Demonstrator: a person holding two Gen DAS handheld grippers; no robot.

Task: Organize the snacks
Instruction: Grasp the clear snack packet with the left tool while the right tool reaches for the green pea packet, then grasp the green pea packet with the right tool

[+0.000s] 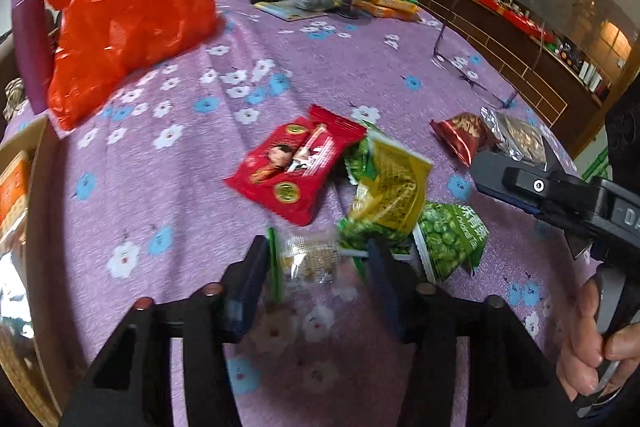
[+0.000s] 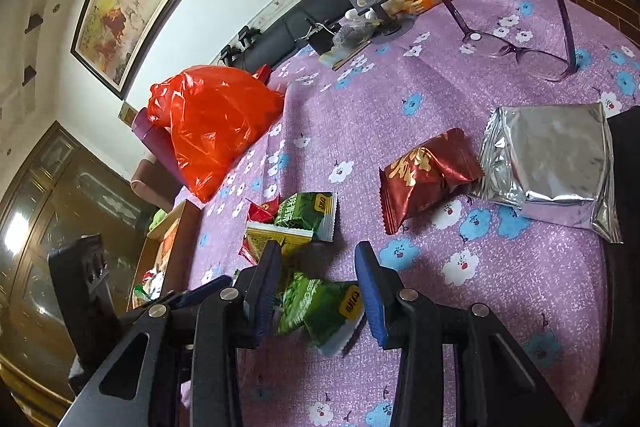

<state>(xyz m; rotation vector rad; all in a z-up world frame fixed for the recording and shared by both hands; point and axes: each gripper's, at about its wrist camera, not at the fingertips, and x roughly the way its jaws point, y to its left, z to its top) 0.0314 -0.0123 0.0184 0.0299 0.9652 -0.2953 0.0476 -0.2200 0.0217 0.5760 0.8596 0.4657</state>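
- The worktop (image 1: 168, 187) under its purple flowered cloth is carrying a bulging orange bag (image 1: 120, 19).
- A heap of snack packets (image 1: 344, 171) is lying mid-cloth.
- The left gripper (image 1: 320, 263) is standing part-open around a clear packet (image 1: 308, 257), pads not visibly pressing.
- The right gripper (image 2: 318, 287) is standing part-open astride a green pea packet (image 2: 320, 307).

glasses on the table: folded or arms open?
Open. In the right wrist view the purple glasses rest on the floral tablecloth with both temple arms swung out, rising away from the lenses.
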